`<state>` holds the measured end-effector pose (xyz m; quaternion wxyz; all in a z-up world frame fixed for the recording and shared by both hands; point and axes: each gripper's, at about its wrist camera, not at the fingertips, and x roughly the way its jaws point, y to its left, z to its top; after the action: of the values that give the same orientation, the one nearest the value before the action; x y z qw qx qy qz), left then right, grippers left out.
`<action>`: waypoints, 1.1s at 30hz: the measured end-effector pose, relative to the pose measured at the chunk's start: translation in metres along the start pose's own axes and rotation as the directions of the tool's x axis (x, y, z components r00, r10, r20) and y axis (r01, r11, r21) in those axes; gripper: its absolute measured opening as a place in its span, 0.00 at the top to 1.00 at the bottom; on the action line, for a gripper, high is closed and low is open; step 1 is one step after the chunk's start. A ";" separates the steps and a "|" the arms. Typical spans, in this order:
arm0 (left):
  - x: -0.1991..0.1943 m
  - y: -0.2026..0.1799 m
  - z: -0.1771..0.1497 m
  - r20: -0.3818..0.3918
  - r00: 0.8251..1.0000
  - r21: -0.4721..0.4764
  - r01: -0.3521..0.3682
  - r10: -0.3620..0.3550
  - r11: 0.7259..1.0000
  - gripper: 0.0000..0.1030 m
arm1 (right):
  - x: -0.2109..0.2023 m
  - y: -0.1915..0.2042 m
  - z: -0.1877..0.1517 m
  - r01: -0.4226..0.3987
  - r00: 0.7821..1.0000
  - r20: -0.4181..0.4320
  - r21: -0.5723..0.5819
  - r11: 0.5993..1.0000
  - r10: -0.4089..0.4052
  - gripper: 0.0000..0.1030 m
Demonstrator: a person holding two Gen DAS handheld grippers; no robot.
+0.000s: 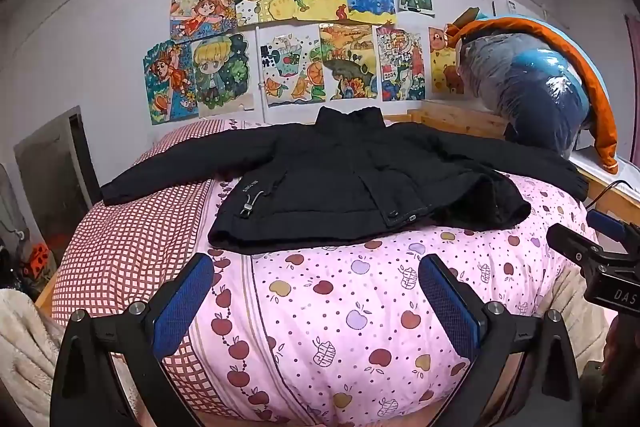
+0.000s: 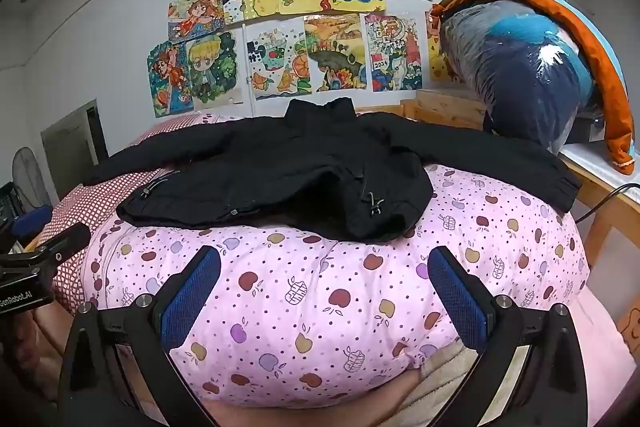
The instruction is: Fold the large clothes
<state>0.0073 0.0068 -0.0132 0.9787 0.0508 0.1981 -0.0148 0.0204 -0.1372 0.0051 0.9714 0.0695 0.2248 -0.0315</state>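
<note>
A black padded jacket (image 1: 340,183) lies spread flat on the bed, collar toward the wall, both sleeves stretched out sideways. Its hem faces me, with drawcord toggles (image 1: 248,209) at the lower corners. In the right wrist view the same jacket (image 2: 288,175) fills the middle of the bed. My left gripper (image 1: 316,267) hovers over the pink quilt just short of the hem, open and holding nothing. Wide open too, my right gripper (image 2: 324,259) hangs before the hem's right half. Each gripper's body shows at the edge of the other's view.
A pink apple-print quilt (image 1: 340,307) covers the bed, with a red-checked cover (image 1: 132,235) on the left. A wooden headboard and a plastic-wrapped bundle of bedding (image 1: 532,87) stand at the right. Drawings cover the wall. A fan (image 2: 28,183) stands at the far left.
</note>
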 end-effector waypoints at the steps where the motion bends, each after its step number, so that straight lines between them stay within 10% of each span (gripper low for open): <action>1: 0.000 0.001 0.002 -0.002 1.000 -0.002 0.001 -0.001 1.000 0.00 | 0.000 0.000 0.000 0.000 1.000 0.000 0.001 1.000 0.000 0.01; 33: 0.002 -0.004 -0.002 -0.011 1.000 -0.001 -0.003 0.003 1.000 0.00 | 0.007 0.002 -0.006 -0.013 1.000 -0.011 0.019 1.000 0.013 0.01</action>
<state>0.0082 0.0031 -0.0156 0.9777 0.0507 0.2035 -0.0129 0.0245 -0.1349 -0.0029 0.9696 0.0802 0.2295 -0.0267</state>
